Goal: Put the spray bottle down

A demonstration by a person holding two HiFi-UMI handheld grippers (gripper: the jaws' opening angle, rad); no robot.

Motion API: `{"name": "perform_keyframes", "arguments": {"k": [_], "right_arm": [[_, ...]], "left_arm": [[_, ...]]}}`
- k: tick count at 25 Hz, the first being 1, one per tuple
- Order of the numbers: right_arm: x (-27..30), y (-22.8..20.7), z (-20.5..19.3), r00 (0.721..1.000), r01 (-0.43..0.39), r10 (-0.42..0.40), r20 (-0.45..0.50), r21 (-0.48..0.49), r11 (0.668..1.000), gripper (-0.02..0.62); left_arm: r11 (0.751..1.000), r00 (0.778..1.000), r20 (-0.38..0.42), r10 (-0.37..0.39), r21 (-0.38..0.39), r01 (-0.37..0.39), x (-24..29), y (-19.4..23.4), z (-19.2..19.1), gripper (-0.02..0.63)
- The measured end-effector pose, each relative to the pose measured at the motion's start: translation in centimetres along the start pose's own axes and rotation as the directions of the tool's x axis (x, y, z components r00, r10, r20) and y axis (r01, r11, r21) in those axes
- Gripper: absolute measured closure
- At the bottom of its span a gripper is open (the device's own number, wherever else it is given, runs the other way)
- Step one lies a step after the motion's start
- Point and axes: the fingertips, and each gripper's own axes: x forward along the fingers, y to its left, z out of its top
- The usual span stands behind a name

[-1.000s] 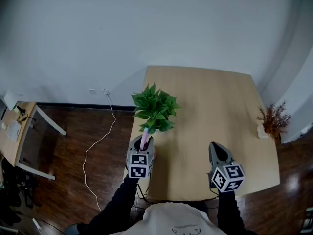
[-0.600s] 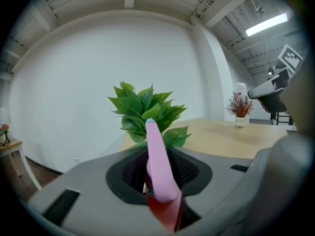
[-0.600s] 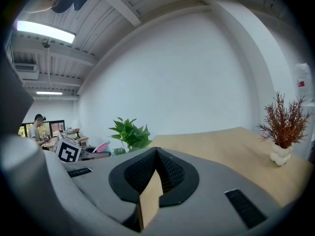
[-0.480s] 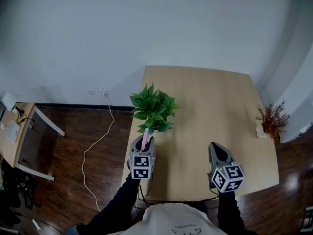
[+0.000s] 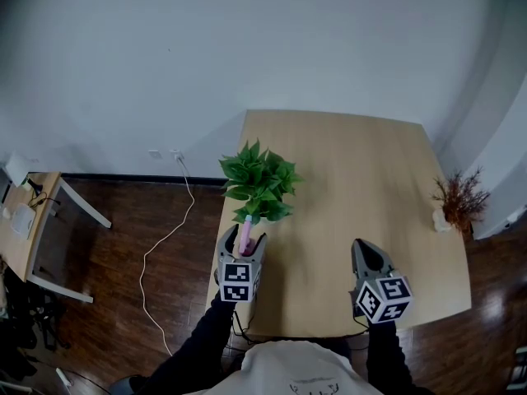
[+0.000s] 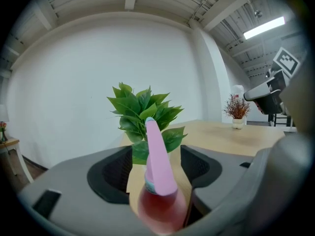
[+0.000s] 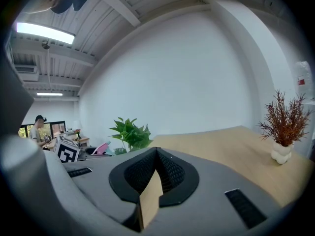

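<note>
The pink spray bottle (image 5: 244,231) stands upright near the front left corner of the wooden table (image 5: 354,171), just in front of the potted green plant (image 5: 260,182). My left gripper (image 5: 244,239) surrounds it with jaws opening. In the left gripper view the bottle (image 6: 158,173) sits between the dark pads (image 6: 114,173) with a gap on each side, its nozzle pointing at the plant (image 6: 142,112). My right gripper (image 5: 367,252) hovers over the table's front right part. Its jaws (image 7: 156,155) are shut with nothing in them.
A small white vase of dried red twigs (image 5: 455,205) stands at the table's right edge. A white cable (image 5: 169,237) trails over the dark floor on the left. A side desk (image 5: 29,220) stands at far left. White wall behind.
The left gripper's jaws have spread apart and let go of the spray bottle, which stays standing in place. The right gripper has not moved.
</note>
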Motion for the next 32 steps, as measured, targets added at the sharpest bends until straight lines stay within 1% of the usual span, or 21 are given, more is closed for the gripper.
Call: {"name": "perform_keyframes", "arguments": {"k": [6,8,12,14,15,16,17,19,21,23,25,28,32], "right_arm": [[-0.7,-0.6,-0.1,1.0,0.017,-0.017,0.003,0.011,1.0,0.614],[-0.7,-0.6,-0.2,1.0,0.019,-0.019,0.003,0.017,1.0,0.614],[-0.5,-0.3,-0.3,1.0,0.014,-0.014,0.002,0.02,1.0,0.614],[-0.4,0.0,-0.3,1.0,0.008,-0.008,0.003,0.019,1.0,0.614],[-0.3,0.1,-0.3,1.0,0.005,-0.005,0.003,0.018,1.0,0.614],[-0.2,0.2,-0.3,1.0,0.003,-0.003,0.003,0.017,1.0,0.614],[-0.2,0.4,-0.3,1.0,0.001,-0.001,0.002,0.017,1.0,0.614],[-0.1,0.7,-0.4,1.0,-0.004,0.004,0.002,0.016,1.0,0.614],[0.0,1.1,-0.4,1.0,-0.011,0.011,0.002,0.015,1.0,0.614],[0.1,1.5,-0.3,1.0,-0.023,0.023,0.001,0.011,1.0,0.614],[0.2,1.9,-0.2,0.999,-0.037,0.037,0.002,0.006,0.999,0.614],[0.3,2.5,0.2,0.999,-0.044,0.044,0.012,-0.005,0.999,0.615],[0.3,3.3,0.7,0.998,-0.063,0.064,0.028,-0.014,0.998,0.615]], "left_arm": [[0.999,0.999,-0.031,0.016,-0.042,-0.017,-2.9,-0.4,-1.6,0.298],[0.998,0.999,-0.051,0.019,-0.057,-0.022,-4.3,-1.0,-2.8,0.298],[0.994,0.992,-0.116,0.043,-0.097,-0.055,-6.9,-2.3,-6.1,0.299],[0.993,0.989,-0.146,0.029,-0.113,-0.046,-7.9,-3.5,-7.4,0.339],[0.992,0.988,-0.154,0.012,-0.124,-0.031,-8.3,-4.1,-7.6,0.391],[0.991,0.988,-0.156,-0.009,-0.133,-0.012,-8.6,-4.7,-7.6,0.469],[0.99,0.988,-0.151,-0.033,-0.139,0.012,-8.7,-5.3,-7.4,0.532],[0.987,0.986,-0.141,-0.093,-0.14,0.074,-8.6,-6.3,-6.7,0.61],[0.98,0.976,-0.144,-0.165,-0.139,0.145,-8.4,-7.3,-5.9,0.611],[0.966,0.96,-0.15,-0.235,-0.146,0.213,-7.9,-8.3,-5.1,0.611],[0.953,0.944,-0.16,-0.288,-0.144,0.267,-7.6,-9.2,-4.5,0.611],[0.938,0.923,-0.176,-0.341,-0.127,0.323,-7.4,-10.6,-3.7,0.611],[0.923,0.906,-0.18,-0.383,-0.121,0.366,-7.4,-12.0,-3.3,0.609]]}}
